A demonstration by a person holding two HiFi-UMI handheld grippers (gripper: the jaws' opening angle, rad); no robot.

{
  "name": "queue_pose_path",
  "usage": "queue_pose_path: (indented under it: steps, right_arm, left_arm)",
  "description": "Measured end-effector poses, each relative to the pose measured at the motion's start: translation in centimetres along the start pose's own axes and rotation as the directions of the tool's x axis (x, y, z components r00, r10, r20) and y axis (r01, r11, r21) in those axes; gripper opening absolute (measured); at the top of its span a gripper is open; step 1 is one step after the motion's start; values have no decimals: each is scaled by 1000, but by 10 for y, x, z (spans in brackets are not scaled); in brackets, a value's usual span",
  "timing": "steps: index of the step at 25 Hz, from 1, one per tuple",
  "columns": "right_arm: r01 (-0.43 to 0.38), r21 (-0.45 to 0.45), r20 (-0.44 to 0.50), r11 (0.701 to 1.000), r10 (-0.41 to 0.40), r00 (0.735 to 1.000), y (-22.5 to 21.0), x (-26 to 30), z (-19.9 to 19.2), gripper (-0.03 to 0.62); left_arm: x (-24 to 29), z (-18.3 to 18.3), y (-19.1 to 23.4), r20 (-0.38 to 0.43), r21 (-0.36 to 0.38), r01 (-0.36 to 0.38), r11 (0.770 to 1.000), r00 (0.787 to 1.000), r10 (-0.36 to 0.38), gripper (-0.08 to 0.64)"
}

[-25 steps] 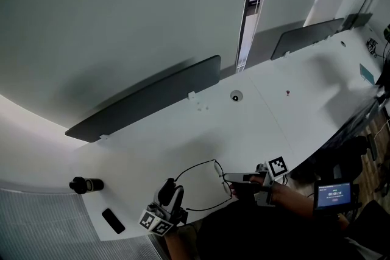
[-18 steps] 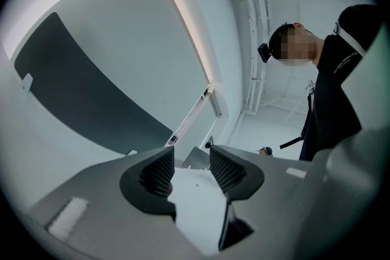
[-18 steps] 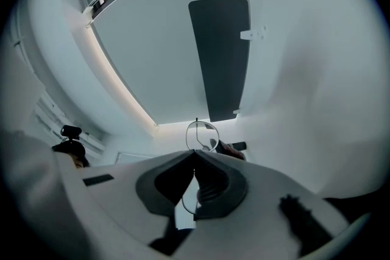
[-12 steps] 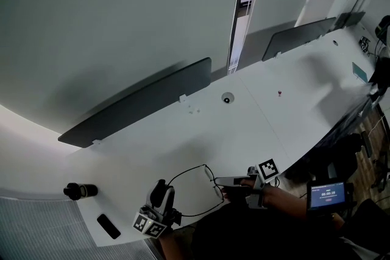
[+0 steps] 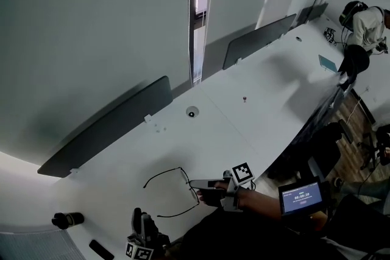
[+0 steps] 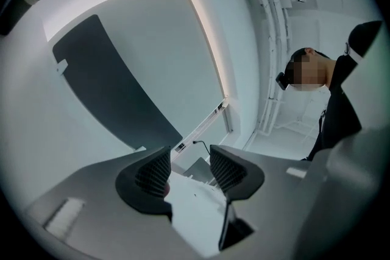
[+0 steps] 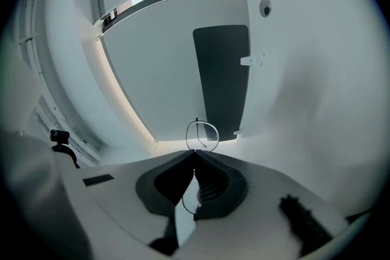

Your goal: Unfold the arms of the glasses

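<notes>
The thin black-wire glasses [image 5: 175, 193] lie low over the white table [image 5: 256, 112], both arms spread out to the left. My right gripper [image 5: 195, 183] is shut on the frame at the lens end. In the right gripper view a lens ring [image 7: 202, 134] sticks out past the closed right gripper [image 7: 194, 158]. My left gripper [image 5: 140, 221] sits at the bottom edge, apart from the glasses and tilted upward. In the left gripper view, the left gripper [image 6: 187, 158] is open with nothing between its fingers.
A black cylinder [image 5: 66, 218] and a flat black item [image 5: 99, 248] lie at the near left. A dark partition [image 5: 103, 131] runs along the table's far side. A small screen [image 5: 303, 196] stands on the right. A person [image 5: 364, 27] stands at the far right end.
My left gripper has let go of the glasses arm and drawn back down and to the left. The head view has swung. My right gripper still holds the frame.
</notes>
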State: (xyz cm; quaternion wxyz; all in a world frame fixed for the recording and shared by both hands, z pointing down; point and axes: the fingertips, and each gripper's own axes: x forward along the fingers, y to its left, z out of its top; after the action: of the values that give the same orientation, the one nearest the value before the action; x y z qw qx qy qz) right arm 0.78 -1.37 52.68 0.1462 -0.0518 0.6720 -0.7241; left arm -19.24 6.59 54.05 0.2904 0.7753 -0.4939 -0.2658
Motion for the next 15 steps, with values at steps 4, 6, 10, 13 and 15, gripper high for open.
queue_pose_path:
  steps: [4,6,10,13,15]
  right_arm:
    - [-14,-18,-14,1000,14,1000,4,2,0,9]
    - [-22,-22,-27,1000,21,999,5,3,-4,9]
    - [-28,-21,-37,999,28,999,7,5,-8,9]
    - [-28,-43,-41,999,26,999,7,5,-8,9]
    - [-27,-68,-49,997,23,999,8,4,-9,9]
  left_arm:
    - [2,-23,-9,-73,-8,30,1000,997,-30,190]
    - [2,-27,-10,-85,-10,35,999,996,-36,190]
    - [4,-32,-9,-92,-16,40,999,995,-41,190]
    - [6,-35,-9,-97,-21,44,999,994,-46,190]
    - [6,-38,-9,-102,-25,47,999,994,-50,190]
